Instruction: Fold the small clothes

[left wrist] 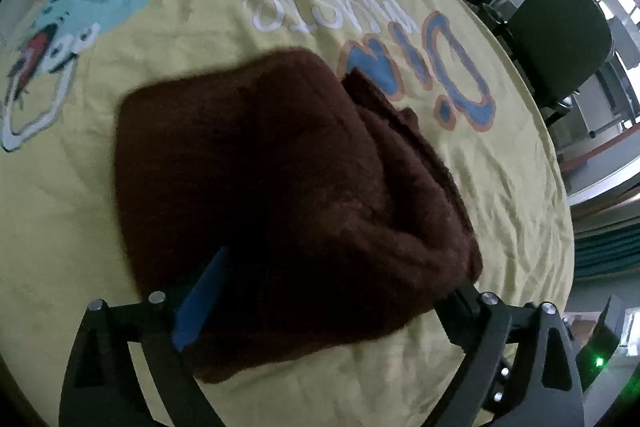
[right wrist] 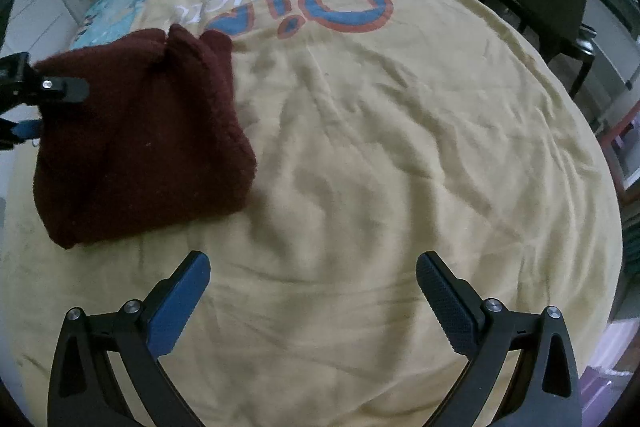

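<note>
Since the folded dark maroon knitted garment lies compact on the yellow printed cloth, your left gripper stands released astride it and your right gripper hangs wide, empty.

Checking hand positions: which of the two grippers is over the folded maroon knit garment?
The left gripper, jaws open around the maroon garment; the right gripper hangs over bare yellow cloth.

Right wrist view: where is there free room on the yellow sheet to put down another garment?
Free: the wide wrinkled stretch of yellow sheet between the folded maroon garment, the blue lettering and the right gripper. Crowded: the left side, with the garment and left gripper.
</note>
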Motion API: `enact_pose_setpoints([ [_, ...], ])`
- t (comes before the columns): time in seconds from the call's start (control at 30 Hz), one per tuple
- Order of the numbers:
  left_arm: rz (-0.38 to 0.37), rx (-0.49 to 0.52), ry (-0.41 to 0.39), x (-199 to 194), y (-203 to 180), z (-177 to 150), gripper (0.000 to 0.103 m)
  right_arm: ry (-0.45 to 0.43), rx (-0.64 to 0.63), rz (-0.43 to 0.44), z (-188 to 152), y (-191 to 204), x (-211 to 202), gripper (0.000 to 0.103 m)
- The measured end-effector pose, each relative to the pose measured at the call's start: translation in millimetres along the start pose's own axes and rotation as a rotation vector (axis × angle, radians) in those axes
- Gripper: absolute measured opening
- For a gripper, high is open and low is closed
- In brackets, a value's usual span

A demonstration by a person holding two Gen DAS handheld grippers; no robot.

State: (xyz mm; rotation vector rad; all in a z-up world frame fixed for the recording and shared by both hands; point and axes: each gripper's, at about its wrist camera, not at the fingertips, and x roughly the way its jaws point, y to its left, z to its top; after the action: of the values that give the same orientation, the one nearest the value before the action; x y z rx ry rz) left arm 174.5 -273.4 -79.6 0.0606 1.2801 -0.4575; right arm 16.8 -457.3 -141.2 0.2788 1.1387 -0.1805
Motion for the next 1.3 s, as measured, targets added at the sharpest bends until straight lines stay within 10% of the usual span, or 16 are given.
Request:
enact_pose_setpoints([
  [0.33, -0.1, -0.098, -0.106, -65.3, 60.5, -18.6, 0.102, -0.059, -0.081, 0.02, 30.0, 28.2, -30.1, 0.103],
  [0.67, 0.037, -0.161, -0.087, -62.0, 136.9, -78.3, 0.102, -0.058, -0.219, 0.102, 123.9, 113.0, -55.0, 0.101],
  [0.8, 0.011, -0.202, -0.058, -51.5, 156.2, -104.5, 0.102, 0.02, -0.272, 0.162, 155.4, 157.9, -40.3, 0.08],
  [1.13, -0.018, -0.195, 0.006, -34.4, 156.9, -138.5, 0.102, 0.266, -0.308, 0.154, 151.9, 205.1, 42.6, 0.077],
  [1.2, -0.018, -0.176, 0.008, -33.4, 152.6, -139.4, 0.102, 0.286, -0.303, 0.155, 143.5, 200.0, 51.0, 0.04],
  [1.3, -0.016, -0.155, 0.008, -33.6, 145.0, -139.0, 0.102, 0.275, -0.277, 0.16, 133.0, 182.0, 55.3, 0.027],
])
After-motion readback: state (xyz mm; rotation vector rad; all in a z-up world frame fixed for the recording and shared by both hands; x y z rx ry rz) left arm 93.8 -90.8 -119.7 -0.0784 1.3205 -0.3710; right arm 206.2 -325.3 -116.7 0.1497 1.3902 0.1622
